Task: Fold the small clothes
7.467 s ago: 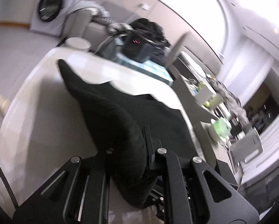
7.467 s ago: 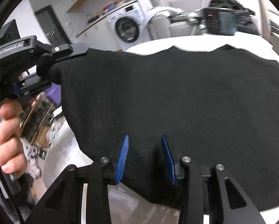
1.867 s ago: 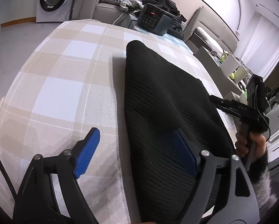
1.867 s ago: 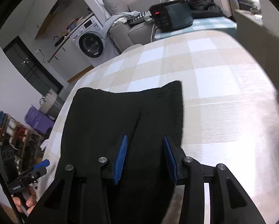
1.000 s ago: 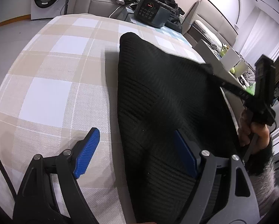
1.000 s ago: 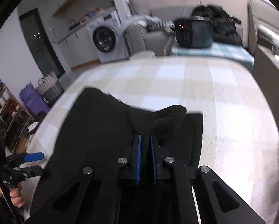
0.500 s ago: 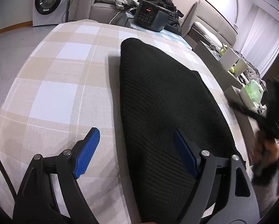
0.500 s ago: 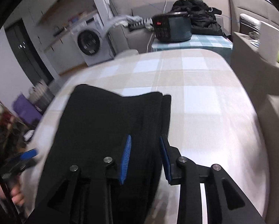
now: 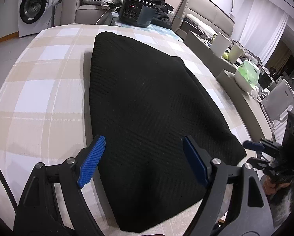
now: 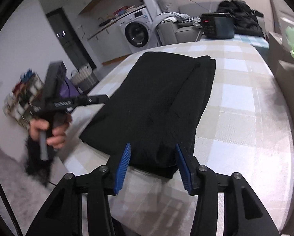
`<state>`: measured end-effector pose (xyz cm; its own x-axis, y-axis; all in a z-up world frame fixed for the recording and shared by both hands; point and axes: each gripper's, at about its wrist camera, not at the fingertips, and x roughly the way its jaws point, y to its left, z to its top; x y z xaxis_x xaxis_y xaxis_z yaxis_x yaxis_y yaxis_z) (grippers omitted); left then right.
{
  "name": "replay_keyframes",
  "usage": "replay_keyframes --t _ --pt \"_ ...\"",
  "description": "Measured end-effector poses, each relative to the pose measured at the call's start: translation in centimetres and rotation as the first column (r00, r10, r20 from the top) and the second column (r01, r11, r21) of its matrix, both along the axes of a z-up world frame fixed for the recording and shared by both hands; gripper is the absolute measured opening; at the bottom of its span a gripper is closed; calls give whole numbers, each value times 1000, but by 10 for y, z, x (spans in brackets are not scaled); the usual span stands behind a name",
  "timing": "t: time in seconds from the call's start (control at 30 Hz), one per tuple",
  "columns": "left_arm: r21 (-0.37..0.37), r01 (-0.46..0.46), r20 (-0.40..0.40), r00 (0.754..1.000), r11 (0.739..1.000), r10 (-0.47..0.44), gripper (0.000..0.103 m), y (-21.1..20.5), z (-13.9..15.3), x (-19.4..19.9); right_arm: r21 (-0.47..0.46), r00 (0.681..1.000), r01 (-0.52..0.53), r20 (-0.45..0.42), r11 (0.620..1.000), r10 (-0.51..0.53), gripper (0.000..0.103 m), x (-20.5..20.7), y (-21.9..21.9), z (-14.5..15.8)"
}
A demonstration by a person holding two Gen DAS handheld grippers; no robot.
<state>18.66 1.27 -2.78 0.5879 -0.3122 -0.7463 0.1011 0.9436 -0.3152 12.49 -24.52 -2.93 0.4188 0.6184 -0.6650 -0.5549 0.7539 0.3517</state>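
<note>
A black knit garment (image 9: 147,106) lies folded flat on the checked tablecloth (image 9: 38,90); it also shows in the right wrist view (image 10: 156,102). My left gripper (image 9: 145,161) is wide open and empty, hovering over the garment's near end. My right gripper (image 10: 152,165) is open and empty, just off the garment's near edge. In the left wrist view the right gripper (image 9: 259,153) sits past the garment's right corner, held by a hand. In the right wrist view the left gripper (image 10: 99,99) is at the garment's left side.
A dark cooker-like appliance (image 9: 136,13) stands beyond the table's far end, with a sofa and dark clothes behind it. A washing machine (image 9: 31,9) is at far left. A side counter with white boxes and a green item (image 9: 247,72) runs along the right.
My right gripper let go of the fold it pinched a second ago, opened and drew back to the garment's edge. The garment now lies flat. My left gripper stays open above it.
</note>
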Motion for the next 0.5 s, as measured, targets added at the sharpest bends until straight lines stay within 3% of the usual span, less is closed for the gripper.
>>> replay_keyframes --t 0.1,0.23,0.27,0.3,0.33,0.43,0.5 --pt "5 -10 3 1000 1000 10 79 -1 2 -12 -71 996 -74 41 995 77 58 1 10 -4" --pt "7 -25 9 1000 1000 25 79 2 3 -23 -201 967 -223 76 954 243 58 5 30 -13" --pt "7 -30 9 1000 1000 30 79 3 3 -26 -226 960 -248 75 942 271 53 6 33 -15" --pt "6 -32 9 999 999 32 79 4 3 -27 -242 955 -263 75 934 288 34 6 35 -16" --pt "4 -37 7 999 999 37 79 5 3 -30 -264 950 -276 69 924 303 25 8 37 -18" --pt "4 -48 11 999 999 47 79 9 3 -34 -203 944 -316 34 927 329 15 13 31 -13" --pt "3 -53 9 999 999 53 79 11 2 -36 -69 945 -326 1 943 327 14 17 19 -8"
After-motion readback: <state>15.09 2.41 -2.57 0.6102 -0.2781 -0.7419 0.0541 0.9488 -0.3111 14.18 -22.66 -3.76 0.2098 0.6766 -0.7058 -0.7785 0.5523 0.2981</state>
